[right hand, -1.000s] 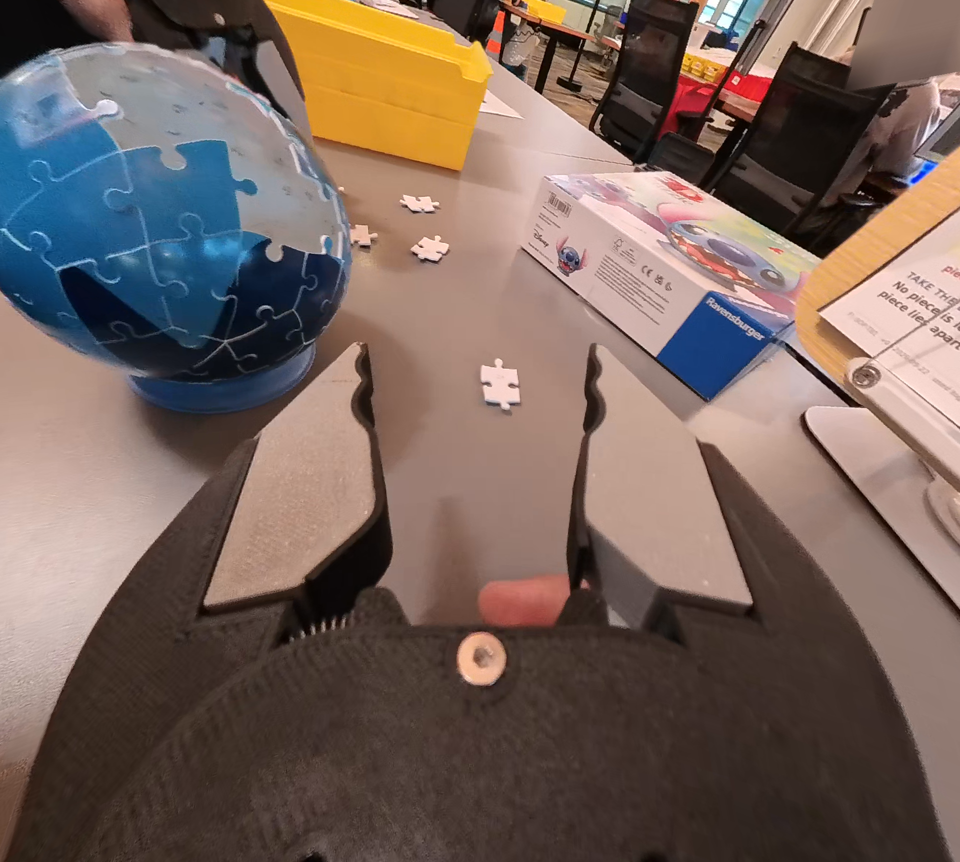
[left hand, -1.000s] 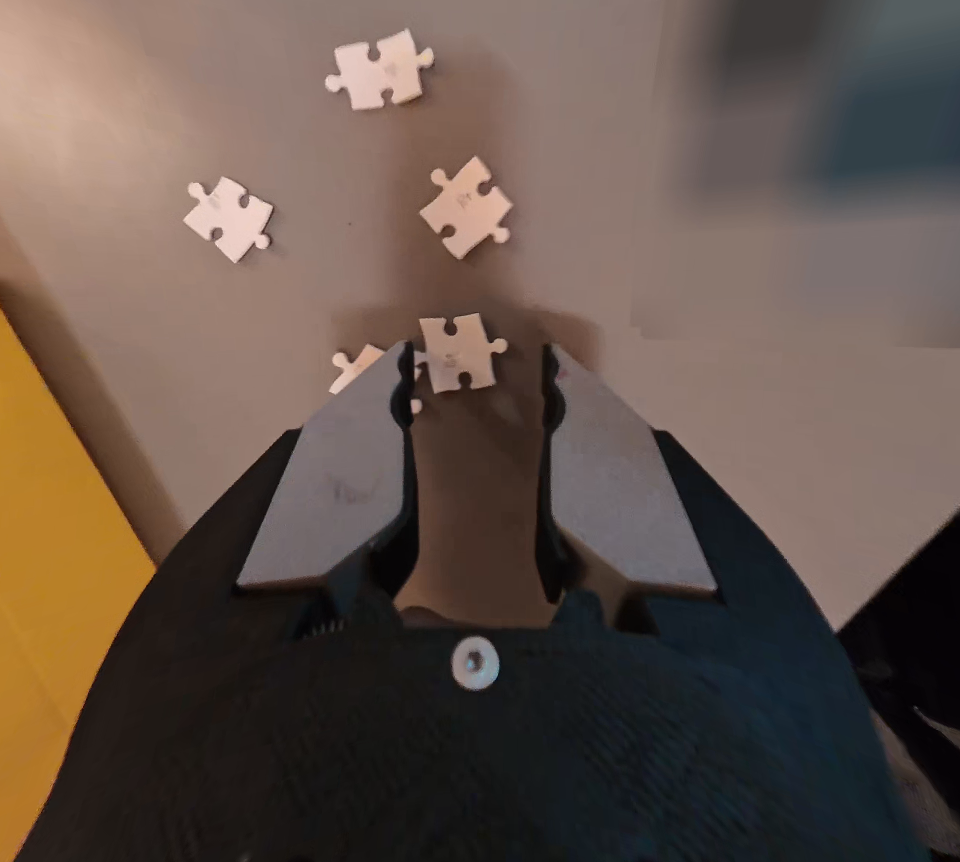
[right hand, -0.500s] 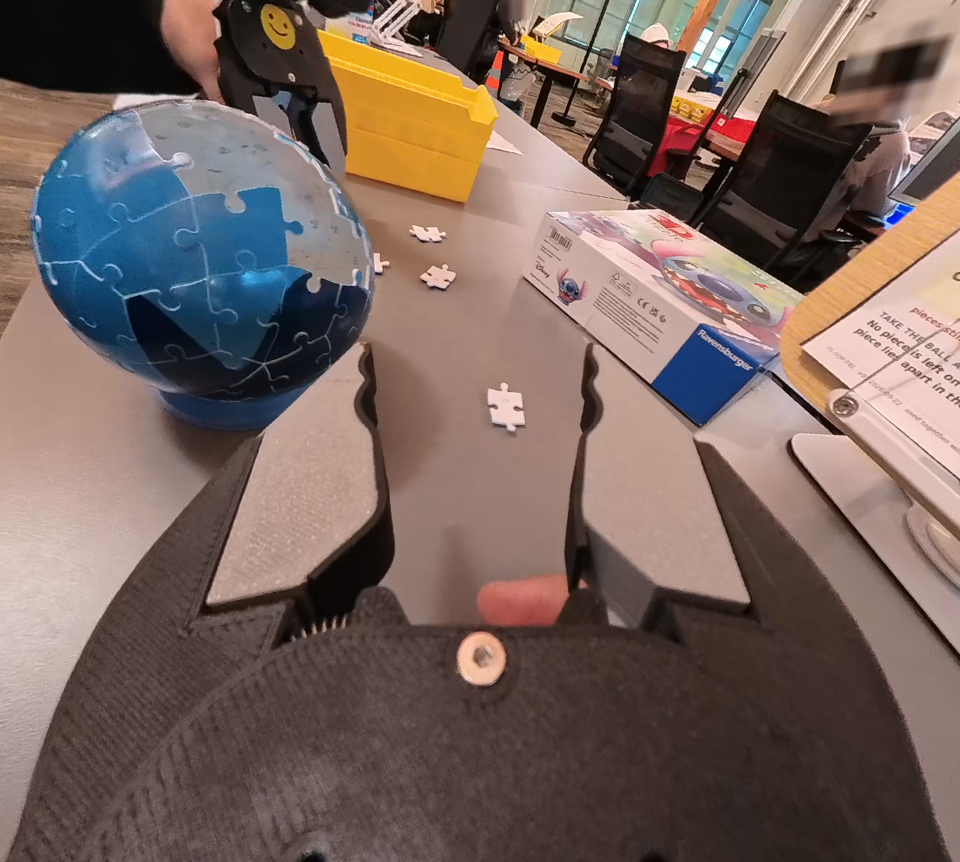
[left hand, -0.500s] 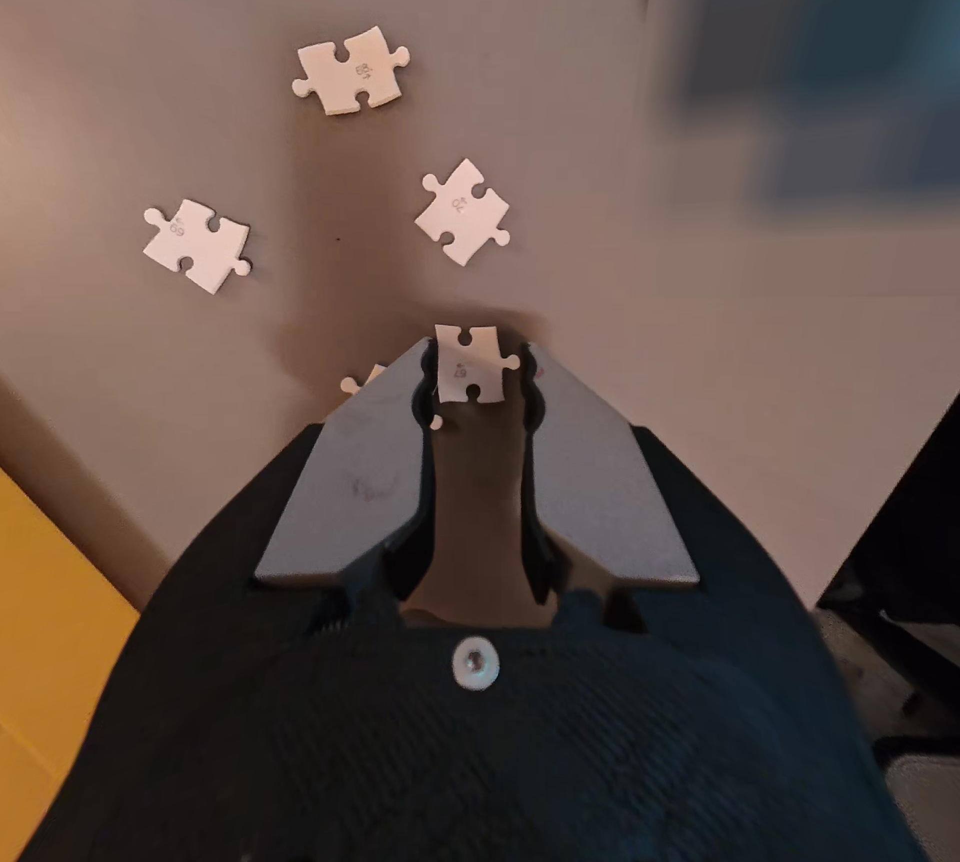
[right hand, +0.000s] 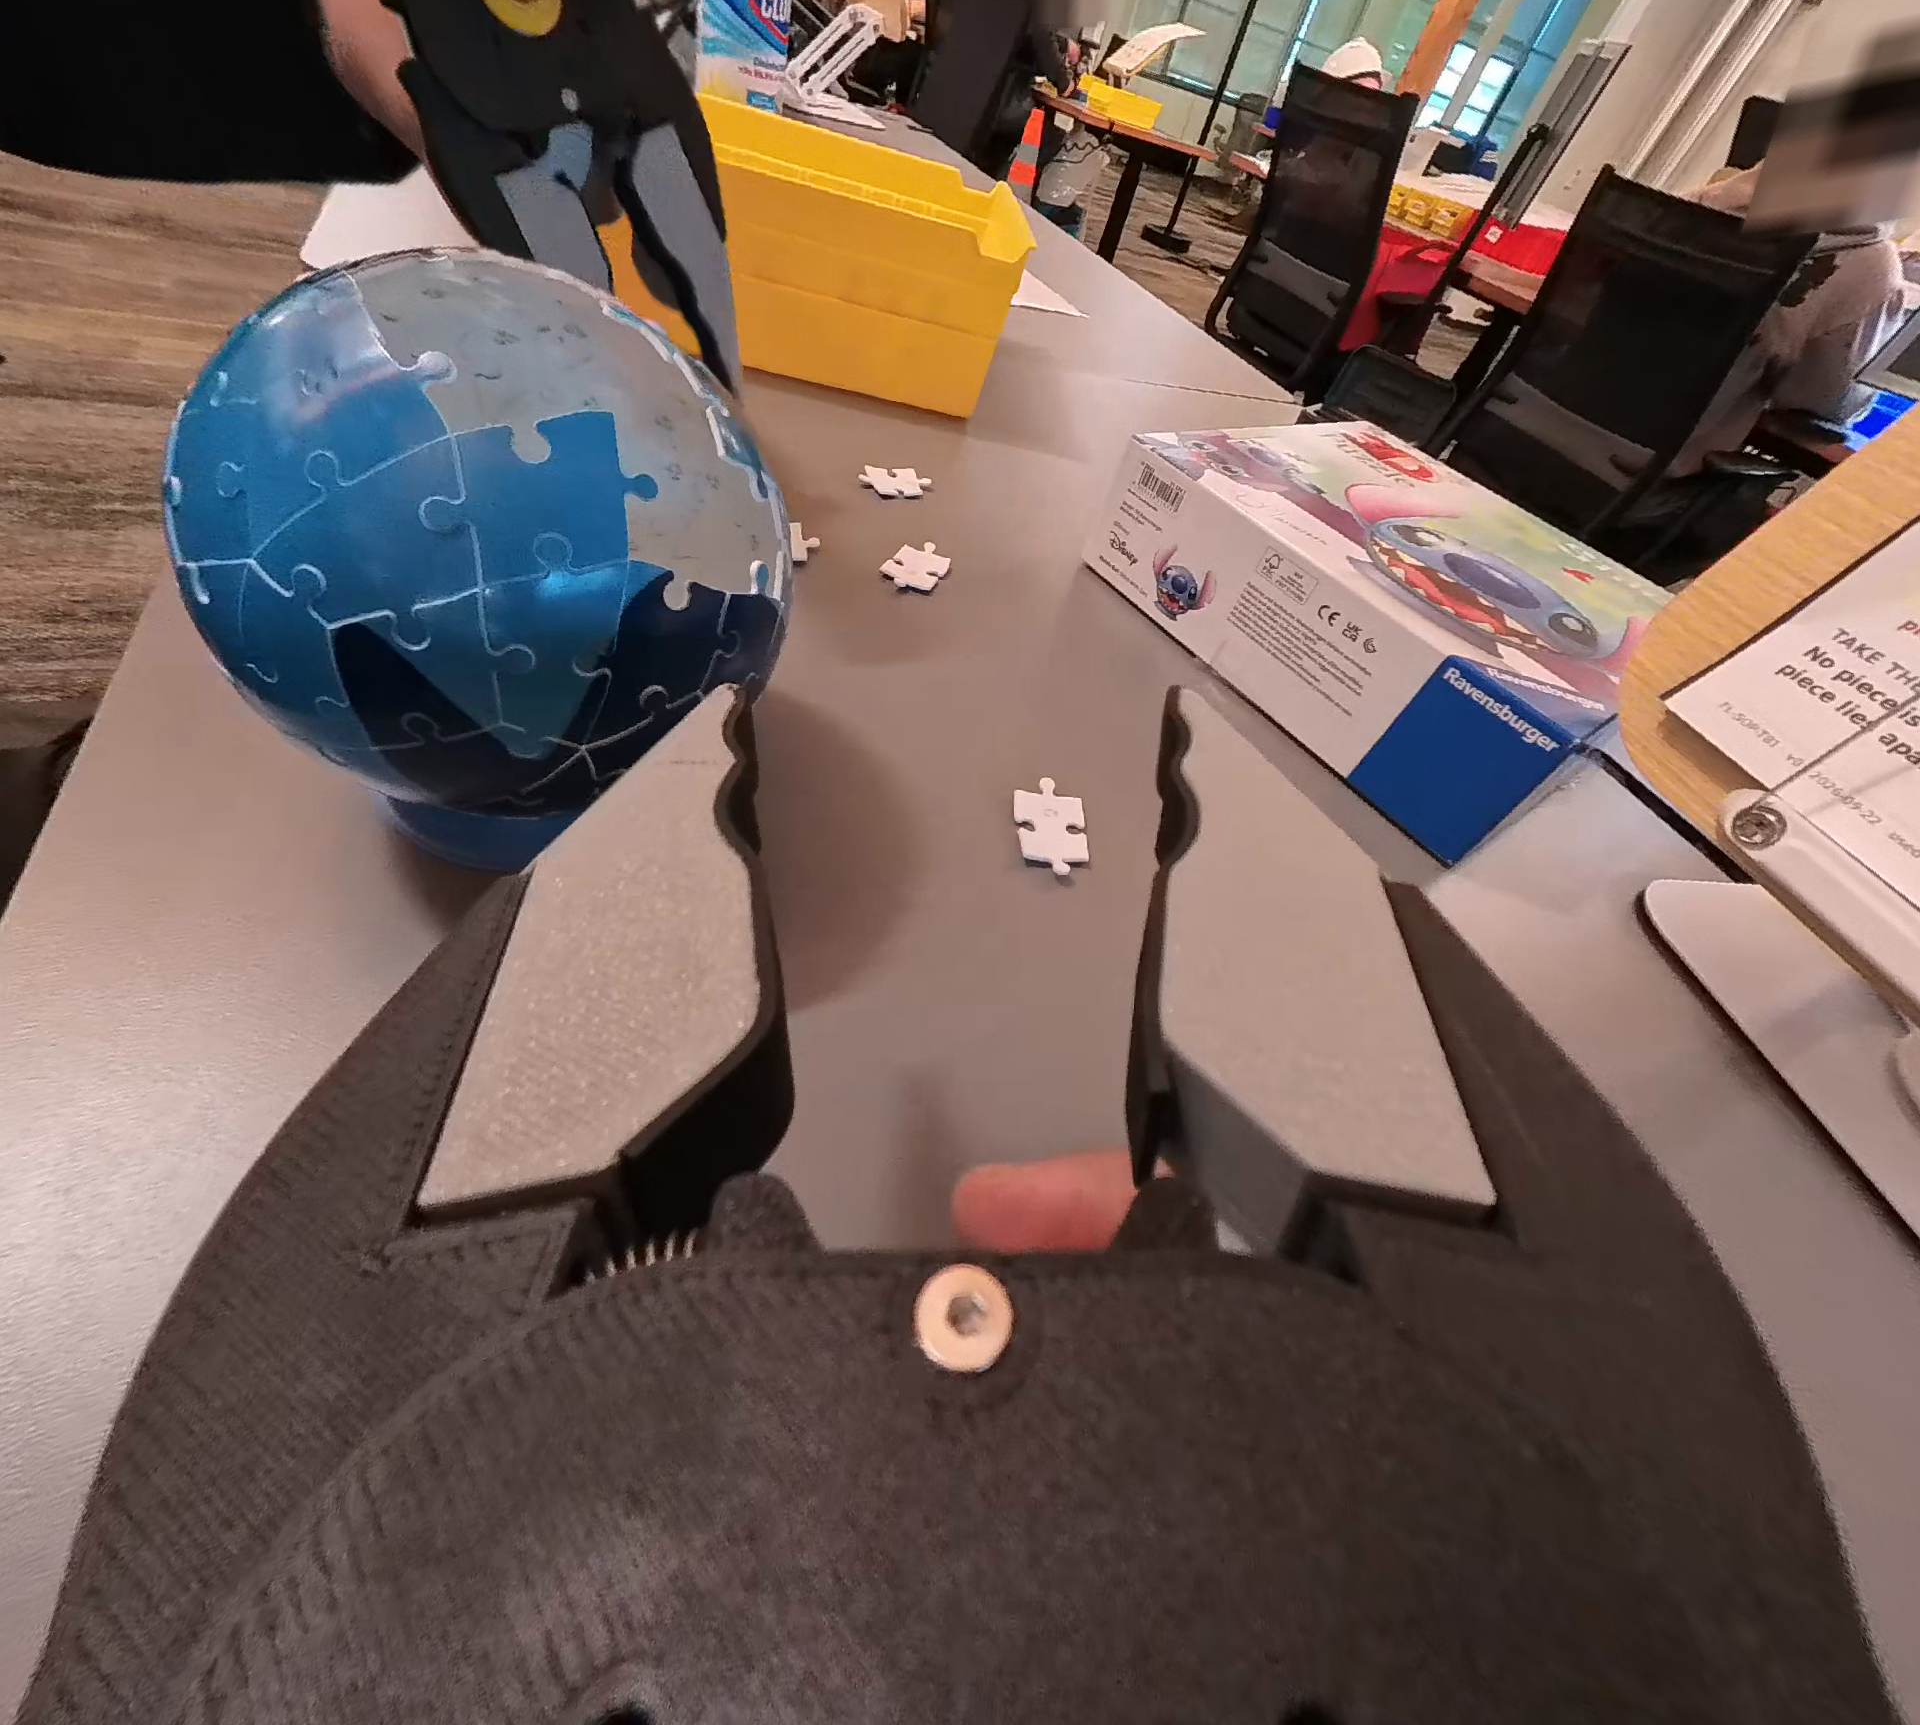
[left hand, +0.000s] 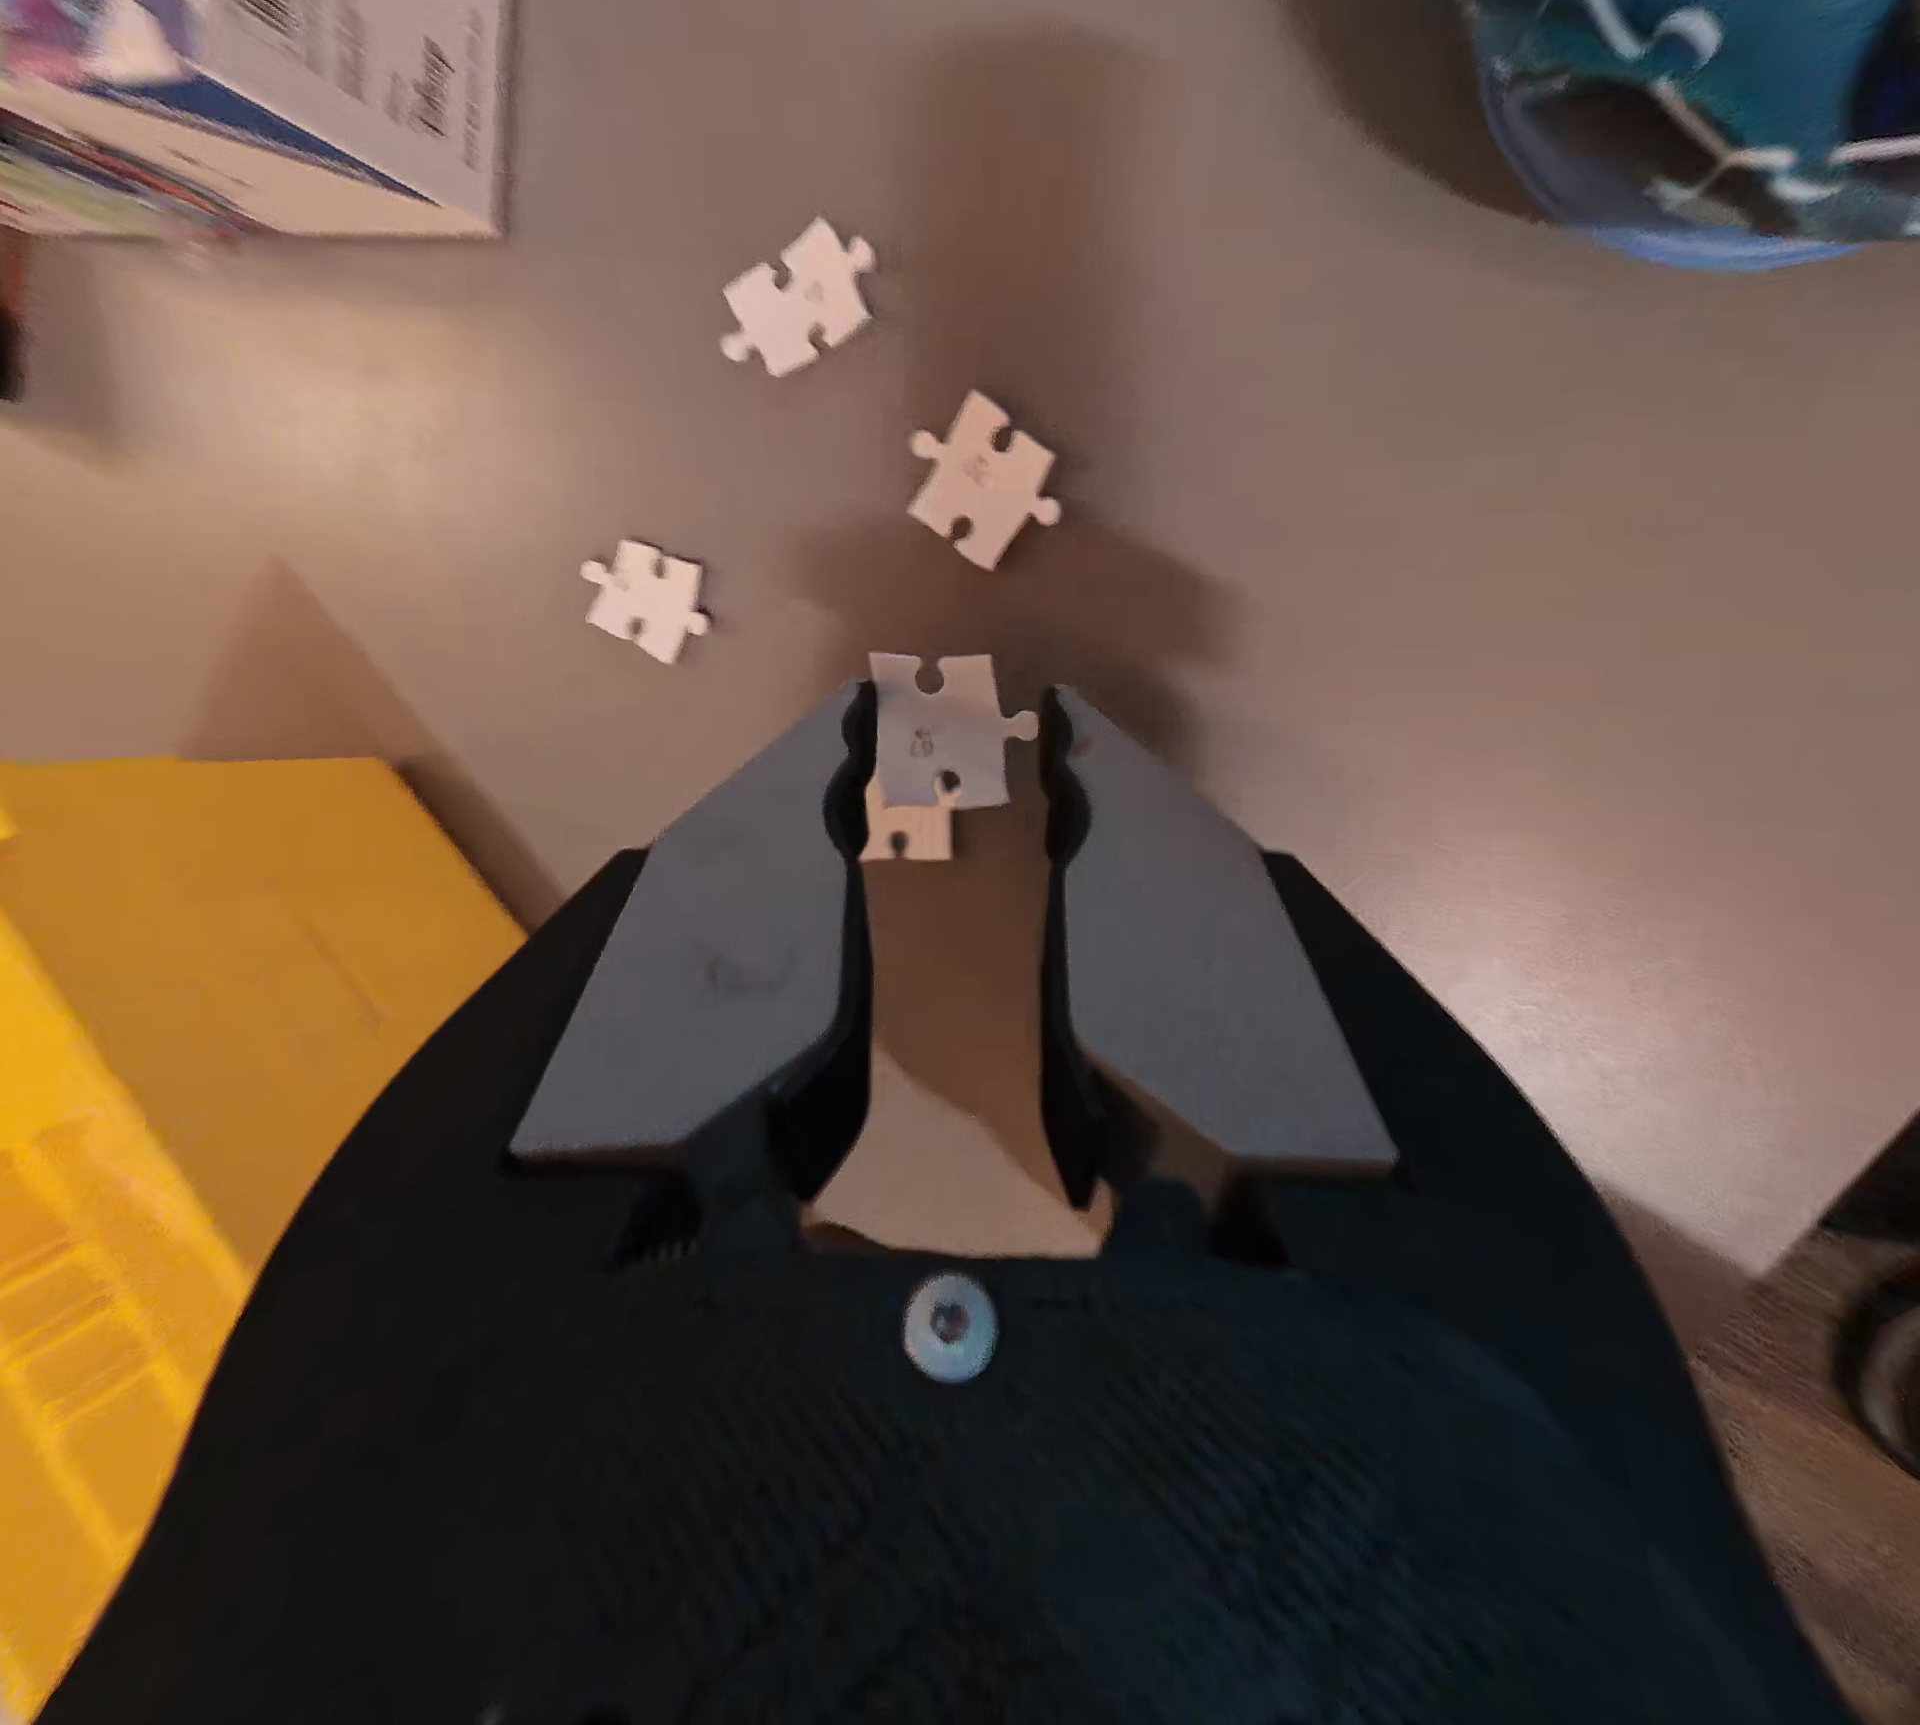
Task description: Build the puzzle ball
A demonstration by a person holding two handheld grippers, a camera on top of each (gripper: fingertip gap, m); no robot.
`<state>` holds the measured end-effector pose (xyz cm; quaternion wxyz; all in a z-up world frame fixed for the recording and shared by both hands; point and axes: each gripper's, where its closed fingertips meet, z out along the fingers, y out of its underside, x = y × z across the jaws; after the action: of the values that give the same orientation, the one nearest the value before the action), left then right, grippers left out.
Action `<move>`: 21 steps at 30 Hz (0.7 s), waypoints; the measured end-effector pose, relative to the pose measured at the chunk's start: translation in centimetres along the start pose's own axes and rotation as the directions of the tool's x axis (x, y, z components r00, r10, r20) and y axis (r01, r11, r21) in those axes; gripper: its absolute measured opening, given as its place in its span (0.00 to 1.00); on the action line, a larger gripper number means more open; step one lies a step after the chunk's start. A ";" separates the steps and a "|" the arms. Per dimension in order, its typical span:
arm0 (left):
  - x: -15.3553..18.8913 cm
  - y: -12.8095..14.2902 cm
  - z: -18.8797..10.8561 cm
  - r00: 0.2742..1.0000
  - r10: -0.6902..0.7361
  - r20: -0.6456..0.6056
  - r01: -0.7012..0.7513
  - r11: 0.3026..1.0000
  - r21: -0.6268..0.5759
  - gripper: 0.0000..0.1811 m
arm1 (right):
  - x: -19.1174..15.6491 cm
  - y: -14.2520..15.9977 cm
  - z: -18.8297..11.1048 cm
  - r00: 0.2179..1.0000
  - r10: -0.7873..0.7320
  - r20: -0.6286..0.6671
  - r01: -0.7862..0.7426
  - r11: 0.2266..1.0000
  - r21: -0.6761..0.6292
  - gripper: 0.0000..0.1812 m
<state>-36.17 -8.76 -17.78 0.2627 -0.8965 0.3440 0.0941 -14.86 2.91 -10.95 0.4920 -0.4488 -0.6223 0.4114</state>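
One white piece (left hand: 940,733) in left claw (left hand: 951,725), hidden from right view; right claw (right hand: 958,782) agape.

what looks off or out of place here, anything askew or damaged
Nothing looks damaged. The puzzle ball sits on its blue stand with a patch of pieces missing on top, grey inside showing. Loose white pieces lie scattered face down on the table. The left gripper has one piece tilted between its fingers.
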 end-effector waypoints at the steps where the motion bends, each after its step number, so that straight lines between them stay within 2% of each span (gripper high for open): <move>1: -0.4 -0.5 -0.7 0.999 0.024 0.049 -0.025 0.999 0.020 0.16 | 0.0 0.0 0.0 1.000 0.003 0.005 -0.003 1.000 0.000 0.42; 4: -1.7 -1.5 -3.0 0.972 0.108 0.207 -0.121 0.991 0.050 0.16 | 0.0 -0.3 -0.2 1.000 0.024 0.013 -0.025 1.000 0.012 0.42; 7: -1.9 -2.7 -5.5 0.930 0.191 0.314 -0.226 0.971 0.077 0.16 | 0.3 -0.8 -0.5 0.997 0.070 0.024 -0.070 0.997 0.032 0.42; 12: -1.4 -4.2 -8.8 0.819 0.367 0.441 -0.417 0.909 0.018 0.16 | 0.5 -1.4 -0.8 0.989 0.135 0.061 -0.138 0.989 0.056 0.42; 16: -1.2 -5.9 -10.5 0.682 0.489 0.543 -0.542 0.837 -0.073 0.16 | 0.6 -1.6 -0.9 0.987 0.150 0.064 -0.154 0.986 0.066 0.41; 21: -0.2 -9.6 -11.6 0.472 0.620 0.627 -0.685 0.705 -0.181 0.16 | 0.2 -2.6 -0.7 0.984 0.155 0.091 -0.163 0.983 0.086 0.42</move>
<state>-30.06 -8.79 -4.00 0.3505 -0.5918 0.5501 0.4736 -14.57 2.53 -8.33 0.4513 -0.4561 -0.5847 0.4964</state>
